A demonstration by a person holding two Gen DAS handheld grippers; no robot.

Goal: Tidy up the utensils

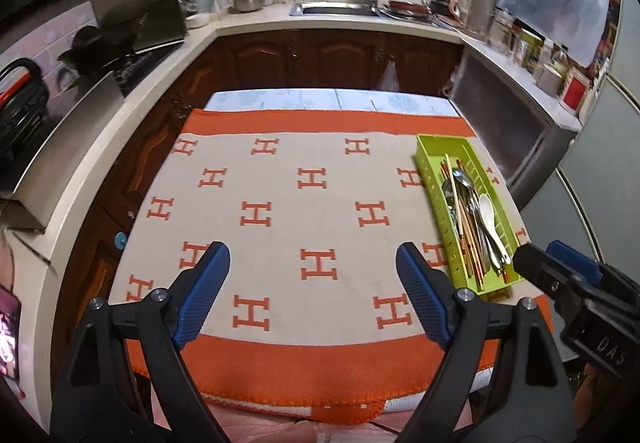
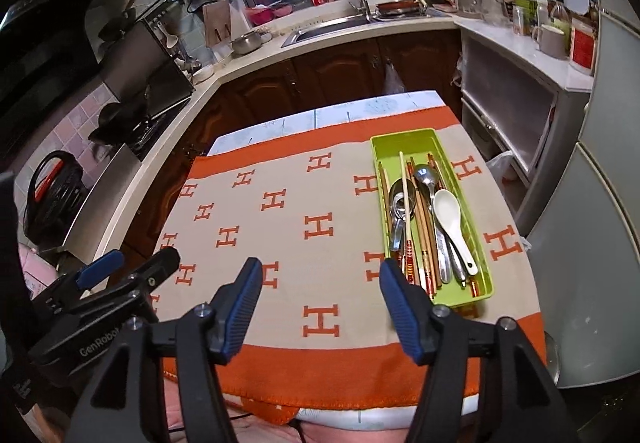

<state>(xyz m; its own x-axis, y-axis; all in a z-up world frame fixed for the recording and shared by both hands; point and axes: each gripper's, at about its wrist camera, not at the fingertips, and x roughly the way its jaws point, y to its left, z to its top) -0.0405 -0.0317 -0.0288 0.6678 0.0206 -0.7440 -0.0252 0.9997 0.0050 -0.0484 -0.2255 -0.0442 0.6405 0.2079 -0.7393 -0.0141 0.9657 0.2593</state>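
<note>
Task looks done: chopsticks (image 2: 424, 239), metal spoons (image 2: 400, 207) and white spoon (image 2: 452, 219) all lie in green tray (image 2: 412, 137) by table's right edge, cloth (image 2: 320, 227) bare, left gripper (image 1: 312, 283) and right gripper (image 2: 320, 299) wide, empty.

The tray's (image 2: 434, 147) near end sits partly behind the right gripper (image 2: 320, 283). Utensil handles (image 2: 424, 255) overlap, so their count stays unclear. Jar labels (image 2: 582, 47) at far right are unreadable.

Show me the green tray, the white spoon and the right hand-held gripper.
green tray (image 2: 404, 137): right wrist view, far rim.
white spoon (image 2: 447, 209): right wrist view, bowl.
right hand-held gripper (image 2: 320, 277): right wrist view, midway between fingertips.
</note>
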